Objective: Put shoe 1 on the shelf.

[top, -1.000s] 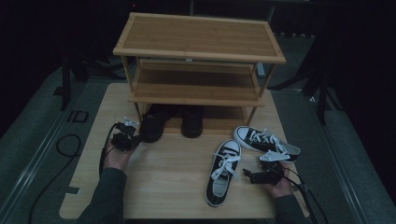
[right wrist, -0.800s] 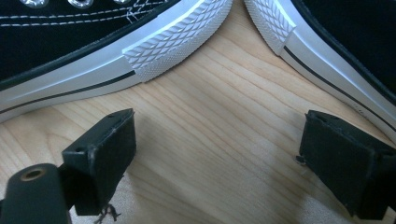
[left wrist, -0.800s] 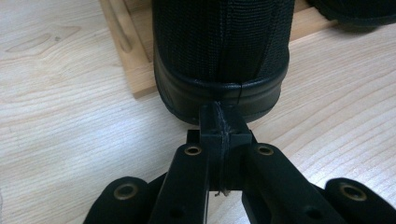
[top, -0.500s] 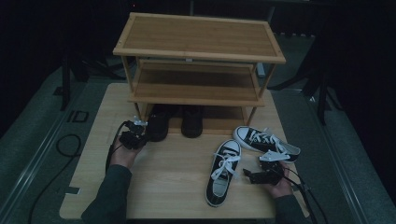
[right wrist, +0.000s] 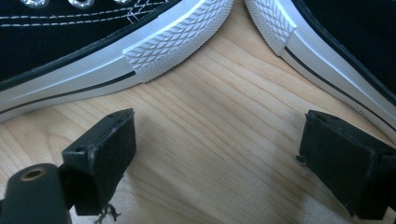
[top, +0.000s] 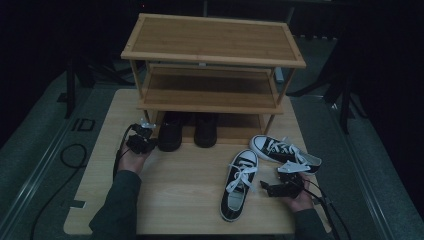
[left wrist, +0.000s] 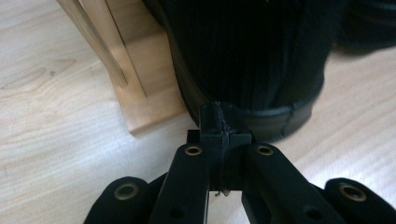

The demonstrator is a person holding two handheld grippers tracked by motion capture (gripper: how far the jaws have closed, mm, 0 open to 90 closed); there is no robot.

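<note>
Bamboo rack | bottom tier — two black shoes | upper tiers bare

We see a wooden shoe rack standing just beyond the left hand-held gripper, with one of its legs close by on that gripper's left. A black shoe sits on the rack's lowest level, farther to the gripper's right. The pale wooden worktop lies under it and stretches across to the right hand-held gripper. Out to the left gripper's left, a black cable loops on the grey floor.
</note>
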